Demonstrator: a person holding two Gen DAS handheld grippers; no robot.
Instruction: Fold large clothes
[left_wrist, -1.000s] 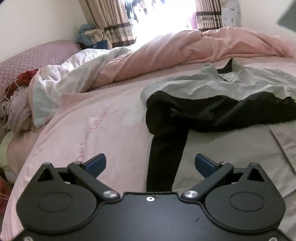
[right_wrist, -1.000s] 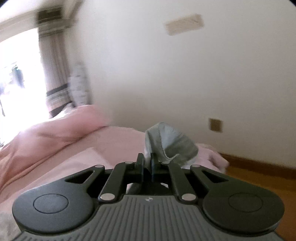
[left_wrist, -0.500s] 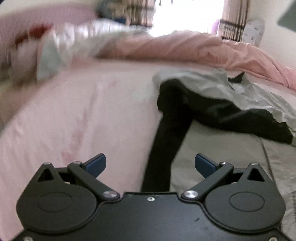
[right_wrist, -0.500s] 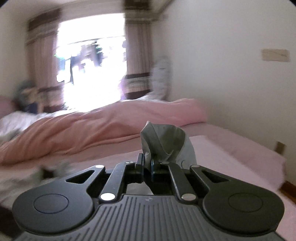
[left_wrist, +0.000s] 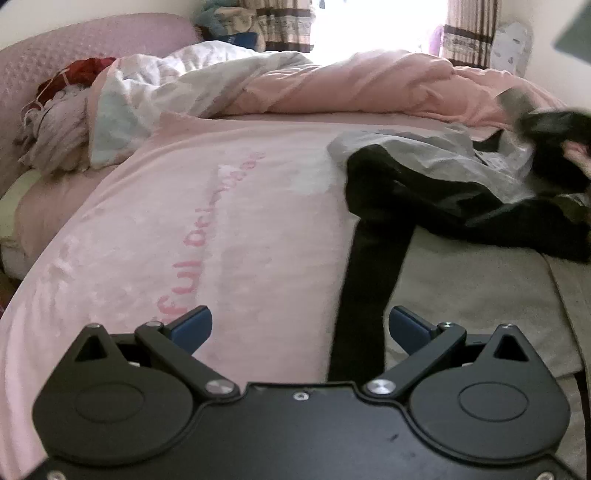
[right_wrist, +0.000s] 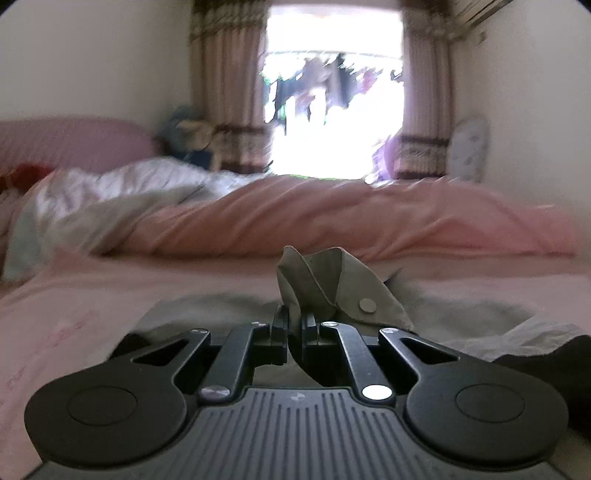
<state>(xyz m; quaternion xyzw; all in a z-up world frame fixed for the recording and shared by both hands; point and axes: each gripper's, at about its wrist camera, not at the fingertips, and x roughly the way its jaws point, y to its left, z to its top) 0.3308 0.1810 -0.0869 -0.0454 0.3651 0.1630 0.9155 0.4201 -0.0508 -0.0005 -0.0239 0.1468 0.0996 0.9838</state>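
In the left wrist view, the left gripper (left_wrist: 300, 328) is held low over the bed (left_wrist: 229, 206) with its blue-tipped fingers (left_wrist: 192, 325) spread wide and nothing between them. A pink sheet with faint pink lettering is seen beneath it. The garment (left_wrist: 436, 192), grey and black, lies on the right half of the bed, and one long black strip of it (left_wrist: 369, 295) runs down toward the gap between the fingers without being touched. A rumpled pink quilt (left_wrist: 369, 88) is piled along the far side, a white blanket (left_wrist: 177, 85) lies at the left, and a padded pink headboard (left_wrist: 74, 48) stands behind them. At the right edge a blurred dark shape is seen above the garment.

In the right wrist view, the right gripper (right_wrist: 293, 326) is seen pressed together on a fold of the garment's grey cloth (right_wrist: 328, 291), which stands up from between the fingers; a round snap button (right_wrist: 366, 305) shows on it. The rest of the garment is spread flat on the bed just below. Curtains (right_wrist: 229, 92) frame a bright window (right_wrist: 332, 103) beyond.
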